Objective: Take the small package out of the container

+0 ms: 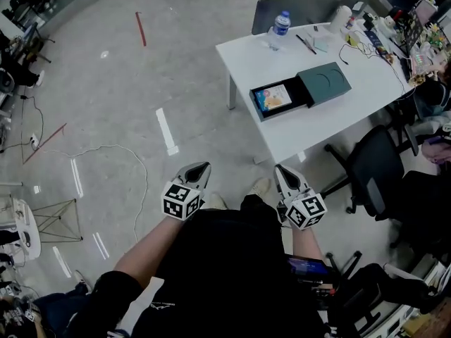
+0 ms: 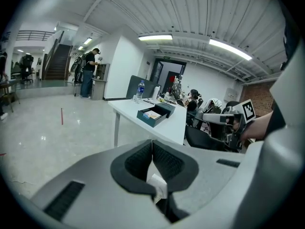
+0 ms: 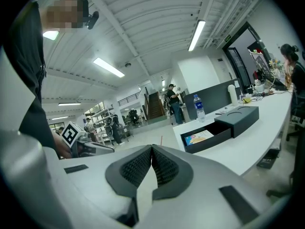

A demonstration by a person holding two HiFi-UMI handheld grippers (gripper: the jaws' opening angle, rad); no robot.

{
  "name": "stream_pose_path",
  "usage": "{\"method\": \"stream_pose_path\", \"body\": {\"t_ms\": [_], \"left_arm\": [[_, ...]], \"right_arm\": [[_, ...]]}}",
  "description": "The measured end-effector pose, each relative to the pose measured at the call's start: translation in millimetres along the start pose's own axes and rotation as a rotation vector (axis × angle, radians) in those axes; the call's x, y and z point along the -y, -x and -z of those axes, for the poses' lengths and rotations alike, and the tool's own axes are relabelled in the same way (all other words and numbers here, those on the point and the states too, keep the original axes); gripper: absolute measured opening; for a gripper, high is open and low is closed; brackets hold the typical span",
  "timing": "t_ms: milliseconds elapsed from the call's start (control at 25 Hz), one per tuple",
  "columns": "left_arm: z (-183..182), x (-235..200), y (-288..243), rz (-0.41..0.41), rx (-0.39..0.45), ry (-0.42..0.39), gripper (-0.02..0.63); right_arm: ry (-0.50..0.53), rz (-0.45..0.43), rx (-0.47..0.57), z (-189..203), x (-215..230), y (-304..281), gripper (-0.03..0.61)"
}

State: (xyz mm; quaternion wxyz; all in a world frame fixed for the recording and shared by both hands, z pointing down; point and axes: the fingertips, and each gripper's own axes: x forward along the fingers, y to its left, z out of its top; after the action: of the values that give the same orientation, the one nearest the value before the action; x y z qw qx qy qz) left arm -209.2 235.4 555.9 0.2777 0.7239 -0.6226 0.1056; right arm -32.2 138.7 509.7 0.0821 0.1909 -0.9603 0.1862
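Observation:
A dark green container (image 1: pixel 299 91) lies on the white table (image 1: pixel 310 125), its drawer pulled out toward the table's left edge. Inside the drawer lies the small package (image 1: pixel 272 98), colourful with blue and orange print. The container also shows in the left gripper view (image 2: pixel 155 113) and the right gripper view (image 3: pixel 224 125), where the package (image 3: pixel 198 137) is visible. My left gripper (image 1: pixel 199 170) and right gripper (image 1: pixel 284 174) are held in front of my body, well short of the table. Both are shut with nothing between the jaws.
A water bottle (image 1: pixel 280 28), pens and desk clutter sit at the table's far side. A black office chair (image 1: pixel 373 167) stands to the table's right. A cable (image 1: pixel 106 150) and tape marks (image 1: pixel 167 131) lie on the floor to the left. People stand further back in the room.

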Motion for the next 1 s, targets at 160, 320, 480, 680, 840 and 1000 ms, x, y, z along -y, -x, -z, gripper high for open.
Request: {"method": "stream_pose_path", "body": {"t_ms": [160,320,480,680,840,1000], "left_arm": [[-17,12,-26,0.008,-0.001,-0.005,0.011],[-33,21,-51,0.010,-0.010,-0.007,0.011],[-55,29,-75,0.020,-0.017,-0.021,0.011],[-87,38,-110,0.021,-0.010,-0.048,0.011],[-100,53,-138,0.022,-0.032,-0.058,0.011],[-112,71,-162,0.022,-0.044,-0.073,0.011]], "right_arm": [[-0.018,-0.002,-0.003,-7,29,-1,0.025],[-0.024,-0.015,0.002,-19,55,-5,0.026],[-0.032,-0.015,0.005,-33,80,-9,0.026],[-0.022,-0.040,-0.005,-50,112,-20,0.025],[-0.036,-0.060,-0.005,-60,138,-20,0.026],[-0.045,-0.087,0.000,-69,159,-17,0.026]]}}
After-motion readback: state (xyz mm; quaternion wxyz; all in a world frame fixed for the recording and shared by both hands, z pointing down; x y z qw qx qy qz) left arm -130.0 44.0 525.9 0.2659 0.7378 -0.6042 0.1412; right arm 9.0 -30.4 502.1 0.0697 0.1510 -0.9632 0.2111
